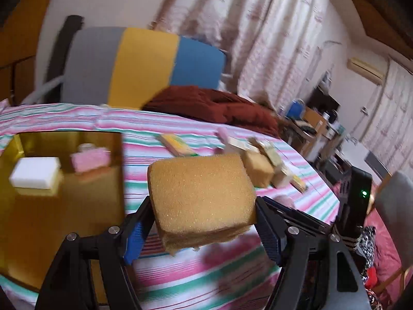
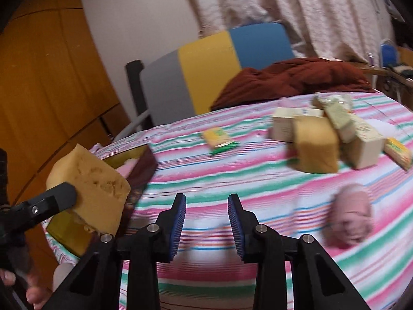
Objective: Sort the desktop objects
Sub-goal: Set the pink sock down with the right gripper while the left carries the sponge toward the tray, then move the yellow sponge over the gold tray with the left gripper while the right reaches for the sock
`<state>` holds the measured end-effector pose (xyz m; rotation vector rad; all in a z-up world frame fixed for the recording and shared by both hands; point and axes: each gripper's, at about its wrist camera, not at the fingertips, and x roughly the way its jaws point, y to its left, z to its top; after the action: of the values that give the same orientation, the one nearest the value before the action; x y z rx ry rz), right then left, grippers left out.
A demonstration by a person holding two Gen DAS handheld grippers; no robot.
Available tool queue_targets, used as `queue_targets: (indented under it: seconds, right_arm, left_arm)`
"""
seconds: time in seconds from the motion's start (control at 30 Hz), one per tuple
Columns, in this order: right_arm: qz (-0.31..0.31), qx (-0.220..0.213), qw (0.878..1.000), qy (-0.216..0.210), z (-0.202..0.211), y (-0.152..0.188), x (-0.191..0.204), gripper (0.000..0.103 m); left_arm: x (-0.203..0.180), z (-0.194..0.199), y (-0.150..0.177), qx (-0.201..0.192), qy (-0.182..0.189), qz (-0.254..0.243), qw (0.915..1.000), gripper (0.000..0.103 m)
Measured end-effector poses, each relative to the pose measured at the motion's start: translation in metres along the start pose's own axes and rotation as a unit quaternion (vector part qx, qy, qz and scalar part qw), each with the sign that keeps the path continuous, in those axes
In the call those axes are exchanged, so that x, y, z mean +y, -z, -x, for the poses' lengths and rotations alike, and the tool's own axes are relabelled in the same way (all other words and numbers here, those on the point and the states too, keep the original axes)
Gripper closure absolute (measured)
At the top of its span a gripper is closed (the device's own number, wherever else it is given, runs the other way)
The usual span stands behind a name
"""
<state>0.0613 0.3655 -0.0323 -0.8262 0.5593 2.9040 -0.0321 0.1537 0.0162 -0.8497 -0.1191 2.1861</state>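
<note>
Sponge [image 1: 201, 193] sits pinched in our left claw [image 1: 204, 230], above the counter [image 1: 180, 279] beside the gold box [image 1: 64, 206]. Right view: our right claw [image 2: 206, 222] spread, apparently empty. We advise releasing low inside the box.

**Count of what I see on the tabletop**

I count two yellow sponges: one [image 1: 201, 193] held in my left claw [image 1: 204, 228], one [image 2: 316, 146] standing by the pile. There is one gold box [image 1: 64, 206], and inside it I see one white block [image 1: 36, 173] and one pink sponge [image 1: 90, 159]. I make out two yellow-green packets [image 2: 219, 139] [image 2: 398, 153] lying apart from each other. One pink roll [image 2: 351, 219] lies alone. The pile of pale cartons [image 2: 361, 142] holds at least four, though blur keeps me from an exact number. Two claws are in view, mine [image 2: 206, 223] on the right among them.
</note>
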Motion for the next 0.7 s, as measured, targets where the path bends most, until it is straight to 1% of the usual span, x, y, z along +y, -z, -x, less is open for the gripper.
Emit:
queue_targets:
  seconds: [0.17, 0.2, 0.27, 0.3, 0.33, 0.37, 0.4, 0.43, 0.47, 0.5, 0.57, 0.6, 0.67, 0.7]
  right_arm:
    - [0.025, 0.003, 1.000, -0.012, -0.009, -0.001, 0.028, 0.068]
    - [0.028, 0.001, 1.000, -0.006, -0.008, -0.001, 0.029, 0.068]
    - [0.030, -0.010, 0.999, 0.020, -0.002, -0.001, 0.023, 0.068]
    - [0.031, -0.015, 0.999, 0.033, 0.001, -0.001, 0.020, 0.068]
    - [0.032, -0.020, 0.998, 0.045, 0.004, -0.002, 0.017, 0.067]
    - [0.035, -0.031, 0.996, 0.070, 0.009, -0.002, 0.010, 0.063]
    - [0.037, -0.043, 0.993, 0.103, 0.016, -0.002, 0.000, 0.044]
    - [0.036, -0.053, 0.989, 0.133, 0.021, -0.001, -0.010, 0.017]
    - [0.034, -0.059, 0.985, 0.160, 0.025, 0.000, -0.022, 0.006]
    - [0.030, -0.059, 0.981, 0.184, 0.028, 0.001, -0.035, 0.002]
    - [0.018, -0.056, 0.973, 0.224, 0.032, 0.003, -0.064, 0.002]
    - [0.005, -0.048, 0.972, 0.229, 0.031, 0.004, -0.078, 0.004]
    - [-0.015, -0.029, 0.972, 0.232, 0.025, 0.008, -0.097, 0.014]
    - [-0.025, -0.020, 0.972, 0.233, 0.022, 0.010, -0.107, 0.025]
  left_arm:
    - [0.037, 0.017, 0.001, -0.010, -0.022, 0.036, 0.9990, 0.027]
    - [0.043, 0.021, 0.002, -0.013, -0.026, 0.042, 0.9987, 0.027]
    - [0.053, 0.024, 0.002, -0.016, -0.031, 0.052, 0.9981, 0.027]
    - [0.054, 0.025, 0.003, -0.015, -0.027, 0.052, 0.9982, 0.027]
    - [0.052, 0.024, 0.004, -0.015, -0.025, 0.050, 0.9984, 0.027]
    - [0.051, 0.024, 0.004, -0.015, -0.023, 0.047, 0.9985, 0.027]
    - [0.048, 0.023, 0.005, -0.017, -0.022, 0.041, 0.9988, 0.027]
    - [0.045, 0.021, 0.005, -0.017, -0.020, 0.034, 0.9991, 0.027]
    - [0.043, 0.020, 0.005, -0.016, -0.019, 0.031, 0.9992, 0.027]
    - [0.042, 0.019, 0.005, -0.016, -0.018, 0.028, 0.9993, 0.027]
    - [0.038, 0.014, 0.007, -0.012, -0.015, 0.027, 0.9994, 0.027]
    - [0.036, 0.012, 0.007, -0.010, -0.014, 0.027, 0.9995, 0.027]
    - [0.032, 0.008, 0.009, -0.006, -0.010, 0.026, 0.9996, 0.027]
    - [0.030, 0.006, 0.009, -0.004, -0.009, 0.026, 0.9996, 0.027]
